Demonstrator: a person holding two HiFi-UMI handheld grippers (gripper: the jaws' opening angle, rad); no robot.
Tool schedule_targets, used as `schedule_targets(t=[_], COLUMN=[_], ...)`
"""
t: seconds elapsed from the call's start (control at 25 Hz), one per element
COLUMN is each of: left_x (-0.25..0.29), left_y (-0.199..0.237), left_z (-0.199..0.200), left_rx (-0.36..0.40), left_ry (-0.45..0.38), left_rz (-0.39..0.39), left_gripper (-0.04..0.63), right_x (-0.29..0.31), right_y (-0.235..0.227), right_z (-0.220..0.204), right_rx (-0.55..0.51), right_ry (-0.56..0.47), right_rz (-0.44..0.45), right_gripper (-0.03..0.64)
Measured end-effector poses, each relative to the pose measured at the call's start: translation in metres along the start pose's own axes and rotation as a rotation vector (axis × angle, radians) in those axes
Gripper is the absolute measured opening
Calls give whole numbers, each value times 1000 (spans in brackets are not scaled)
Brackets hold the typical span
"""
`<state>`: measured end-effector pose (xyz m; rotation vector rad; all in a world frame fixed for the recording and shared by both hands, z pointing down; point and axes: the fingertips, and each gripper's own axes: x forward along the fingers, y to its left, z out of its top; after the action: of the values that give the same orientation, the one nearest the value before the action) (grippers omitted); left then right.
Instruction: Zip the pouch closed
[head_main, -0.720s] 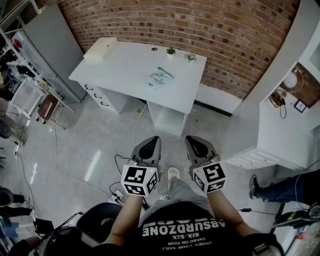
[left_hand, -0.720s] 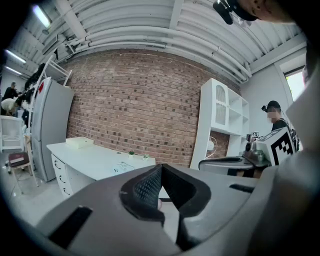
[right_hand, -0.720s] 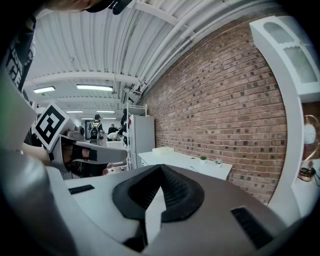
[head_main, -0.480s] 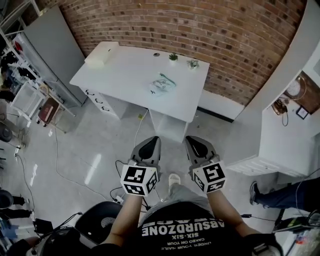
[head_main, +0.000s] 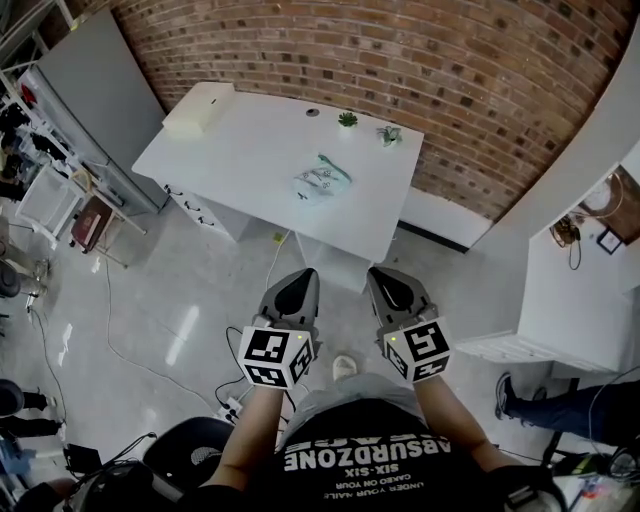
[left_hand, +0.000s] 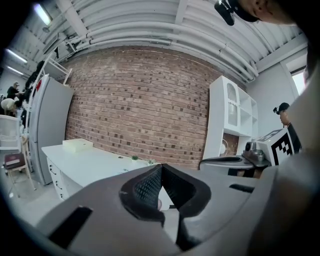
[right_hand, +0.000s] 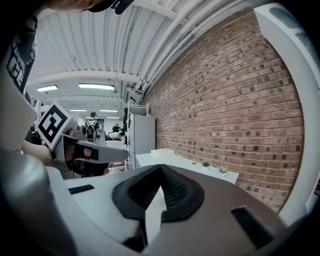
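The pouch (head_main: 321, 182), pale and see-through with green trim, lies flat near the front edge of the white table (head_main: 245, 140), far ahead of both grippers. My left gripper (head_main: 299, 277) and right gripper (head_main: 382, 274) are held side by side in front of my chest, over the floor short of the table. Both are shut with nothing between the pads. In the left gripper view the dark ribbed pads (left_hand: 148, 186) meet at a point; the right gripper view shows its pads (right_hand: 173, 191) closed the same way. The table (right_hand: 175, 162) appears beyond them against the brick wall.
On the table stand a cream box (head_main: 198, 104) at the far left corner, two small plants (head_main: 347, 119) (head_main: 388, 134) and a dark disc (head_main: 313, 112). A grey cabinet (head_main: 85, 85) stands left, white shelving (head_main: 560, 290) right. Cables (head_main: 268, 265) trail on the floor. Someone's leg (head_main: 560, 405) shows at right.
The table and pouch have come a little nearer in the head view as I step forward. Both grippers stay shut and side by side.
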<state>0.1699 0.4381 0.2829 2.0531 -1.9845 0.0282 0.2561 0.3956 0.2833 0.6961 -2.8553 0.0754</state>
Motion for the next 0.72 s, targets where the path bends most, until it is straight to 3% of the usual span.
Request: schedule_targets(t=[0.72], left_x=[55], left_y=[29], left_z=[9], left_rx=[8], left_ry=[11], left_rz=[27], left_gripper=[7], right_x=[52], right_y=[-44], right_z=[0], right_rx=[31], right_ry=[25], right_rz=[11], right_gripper=[2])
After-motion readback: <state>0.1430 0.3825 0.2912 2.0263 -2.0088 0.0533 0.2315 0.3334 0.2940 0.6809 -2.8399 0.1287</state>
